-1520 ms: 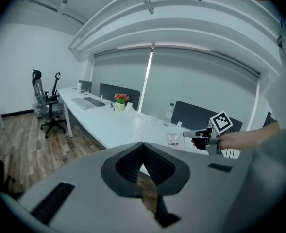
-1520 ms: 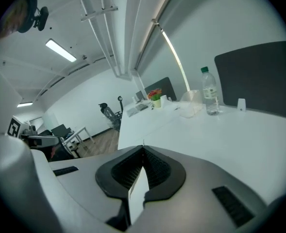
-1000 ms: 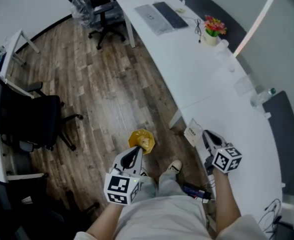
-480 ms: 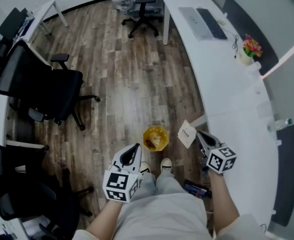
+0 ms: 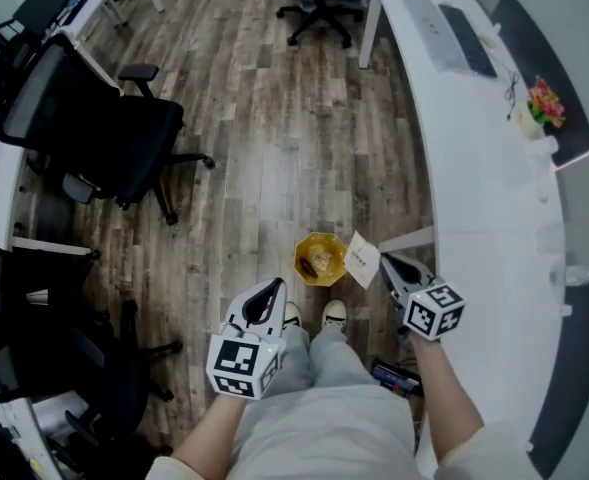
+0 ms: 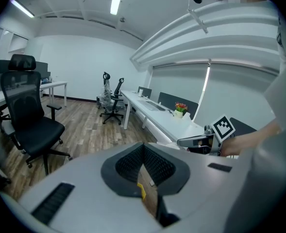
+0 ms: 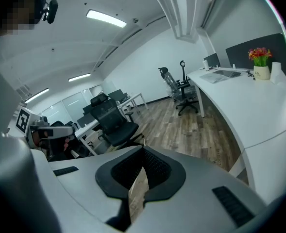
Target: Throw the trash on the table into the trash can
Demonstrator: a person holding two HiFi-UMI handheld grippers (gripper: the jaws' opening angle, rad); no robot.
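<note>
Just right of the yellow trash can on the wooden floor, my right gripper has its fingers pinched shut on a white paper card. The card hangs right beside the can's rim, off the desk that curves away further right of the can. Below and left of the can, my left gripper hovers with its fingers pressed together, nothing between them. My shoes stand just below the can.
</note>
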